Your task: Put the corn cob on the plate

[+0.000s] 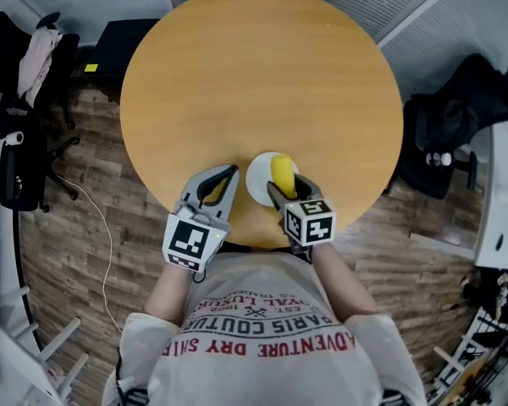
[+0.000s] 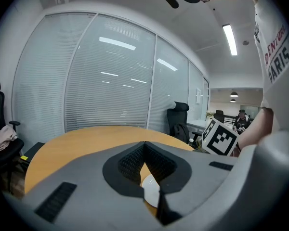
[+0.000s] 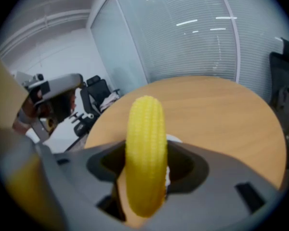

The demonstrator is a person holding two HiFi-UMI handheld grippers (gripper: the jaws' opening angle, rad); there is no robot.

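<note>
Head view, right gripper point(image 1: 284, 186) pinching corn cob point(image 1: 281, 168) over plate point(image 1: 256, 181) near table point(image 1: 262, 74) edge, left gripper point(image 1: 227, 174) closed

- The plate point(image 1: 257, 180) sat on the counter point(image 1: 262, 74), close to its near edge.
- The corn cob point(image 1: 282, 172) was over the plate, between the jaws of the right hand-held gripper point(image 1: 285, 184).
- The left hand-held gripper point(image 1: 230, 172) was just left of the plate.
</note>
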